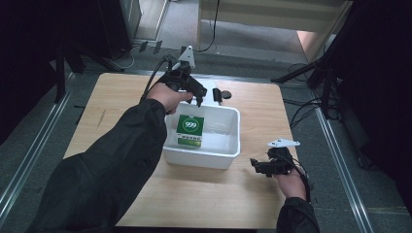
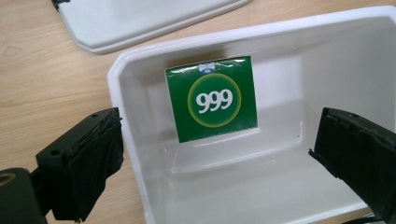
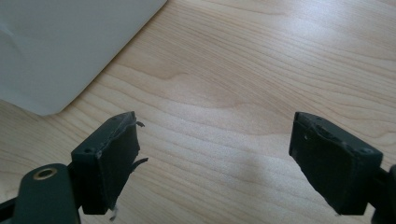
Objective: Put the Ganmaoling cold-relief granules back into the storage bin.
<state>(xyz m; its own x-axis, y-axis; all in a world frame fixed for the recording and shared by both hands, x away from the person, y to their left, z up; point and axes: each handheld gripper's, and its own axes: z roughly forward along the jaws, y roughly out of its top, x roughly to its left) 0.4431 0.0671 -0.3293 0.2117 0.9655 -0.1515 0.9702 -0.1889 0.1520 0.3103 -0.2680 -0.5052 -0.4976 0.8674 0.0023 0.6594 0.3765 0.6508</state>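
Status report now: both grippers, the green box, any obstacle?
Left gripper open, above white plastic tub. Right gripper open, empty, over wooden table. Green square "999" box leans on tub's inner wall. Nothing in the way.

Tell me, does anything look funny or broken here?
A little. The green 999 box leans on its edge against the white bin's wall rather than lying flat. The right gripper's black pad looks frayed, with loose shreds. The lid lies off beside the bin.
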